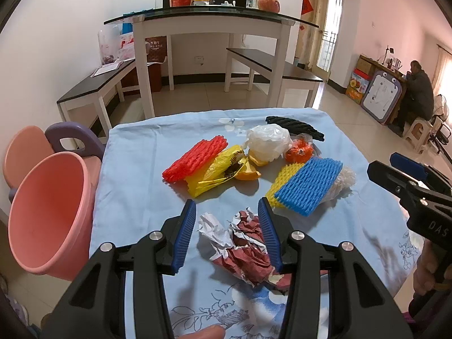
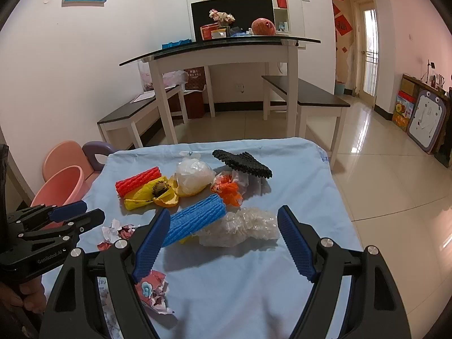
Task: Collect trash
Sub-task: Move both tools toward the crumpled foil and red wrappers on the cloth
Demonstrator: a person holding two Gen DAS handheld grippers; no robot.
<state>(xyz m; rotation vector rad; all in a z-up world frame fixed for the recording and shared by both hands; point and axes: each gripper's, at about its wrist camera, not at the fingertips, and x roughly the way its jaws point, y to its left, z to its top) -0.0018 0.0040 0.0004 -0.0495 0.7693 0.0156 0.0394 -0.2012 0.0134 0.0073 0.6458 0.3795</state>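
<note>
Jaws of the left gripper [image 1: 227, 234] are held wide, straddling a crumpled red-and-white wrapper [image 1: 240, 245] that lies near the front edge of the counter [image 1: 135, 186]; no grip is yet made on it. The wrapper's long axis is seen to run from the near right toward the far left, its whiter end pointing away from the camera. Jaws of the right gripper [image 2: 223, 243] are likewise spread wide and nothing is held; between them, further in, a blue foam net [image 2: 195, 220] and a clear crinkled plastic wrap [image 2: 243, 227] are framed. The blue net's long axis is laid slantwise, its far end pointing toward the far right corner.

Toward the middle of the counter, a red foam net [image 1: 195, 159], a yellow bag [image 1: 217, 169] with orange peel, a white plastic bag [image 1: 269, 141] and an orange wrapper [image 1: 299, 149] are clustered. A black foam net [image 1: 293, 127] is left nearest the far edge.

Off the left edge, a pink bucket [image 1: 48, 214] is tilted open toward the counter; nothing is seen inside it. The task is judged barely begun: every visible piece remains to be collected.
</note>
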